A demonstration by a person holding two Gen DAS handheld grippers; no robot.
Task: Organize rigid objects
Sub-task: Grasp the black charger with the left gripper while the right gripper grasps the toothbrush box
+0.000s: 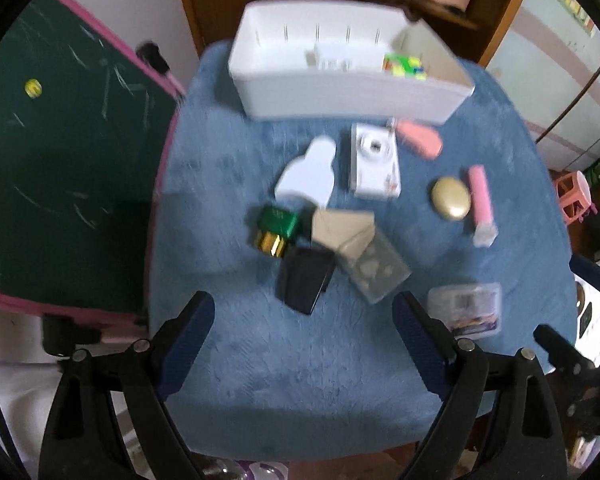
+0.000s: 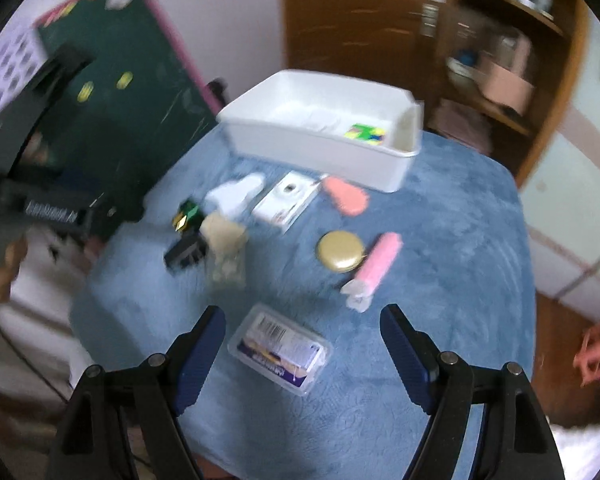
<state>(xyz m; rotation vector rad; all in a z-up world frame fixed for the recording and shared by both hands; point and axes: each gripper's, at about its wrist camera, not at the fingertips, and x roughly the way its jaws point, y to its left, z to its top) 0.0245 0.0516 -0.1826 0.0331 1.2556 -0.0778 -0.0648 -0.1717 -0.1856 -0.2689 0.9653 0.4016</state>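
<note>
Ideally, the right gripper (image 2: 302,354), spread and empty, straddles the near clear plastic case (image 2: 281,348) squarely; the left gripper (image 1: 304,344) likewise hangs open, empty.

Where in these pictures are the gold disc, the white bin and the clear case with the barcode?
Gold disc (image 2: 341,251): right wrist view, middle of its top.
White bin (image 1: 340,96): left wrist view, near outer wall.
Clear case (image 2: 280,348): right wrist view, middle of its lid.

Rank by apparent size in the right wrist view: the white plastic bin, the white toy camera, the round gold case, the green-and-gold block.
1. White plastic bin
2. White toy camera
3. Round gold case, nearly matching the camera and nearer, so unsure
4. Green-and-gold block
</note>
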